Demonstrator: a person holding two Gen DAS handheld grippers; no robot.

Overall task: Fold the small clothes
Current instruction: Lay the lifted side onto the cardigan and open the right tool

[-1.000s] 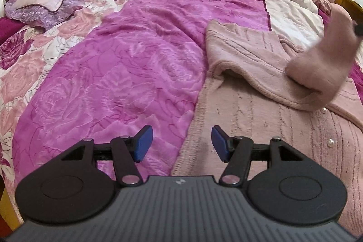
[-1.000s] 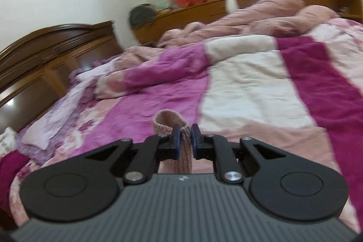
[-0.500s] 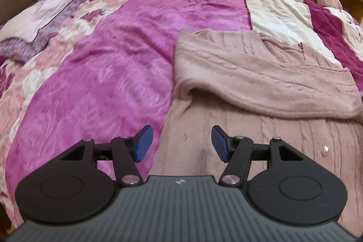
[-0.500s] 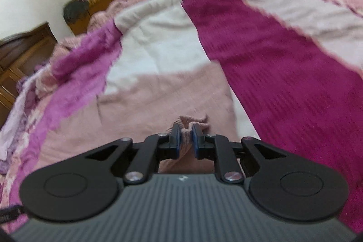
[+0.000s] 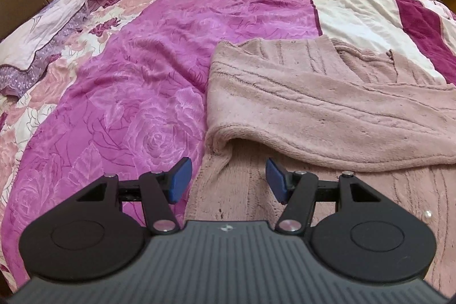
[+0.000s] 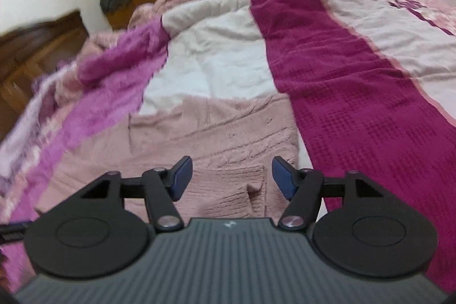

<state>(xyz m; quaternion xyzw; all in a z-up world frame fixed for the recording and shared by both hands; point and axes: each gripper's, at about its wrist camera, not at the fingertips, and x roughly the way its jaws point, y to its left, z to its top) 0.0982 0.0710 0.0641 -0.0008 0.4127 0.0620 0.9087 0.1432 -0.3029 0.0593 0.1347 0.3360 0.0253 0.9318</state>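
Both tongs are hanging spread and empty: left tongs (image 5: 228, 180) low in frame over the pink cardigan (image 5: 327, 116), whose sleeve (image 5: 342, 130) is lying folded across its body on the bed (image 5: 128, 76); right tongs (image 6: 230, 179) over the cuff (image 6: 225, 190), likely freeing it to lie flat.

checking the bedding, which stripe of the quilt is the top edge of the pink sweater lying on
The white stripe: the folded pink sweater overlaps its lower end. The bright magenta rose-patterned stripe lies to its left, the dark magenta stripe to its right.

My matt black plastic tongs (image 5: 228, 180) hover over a fuzzy dusty-pink knitted cardigan (image 5: 327, 116) on the sheeny embossed magenta quilt (image 5: 136, 81).
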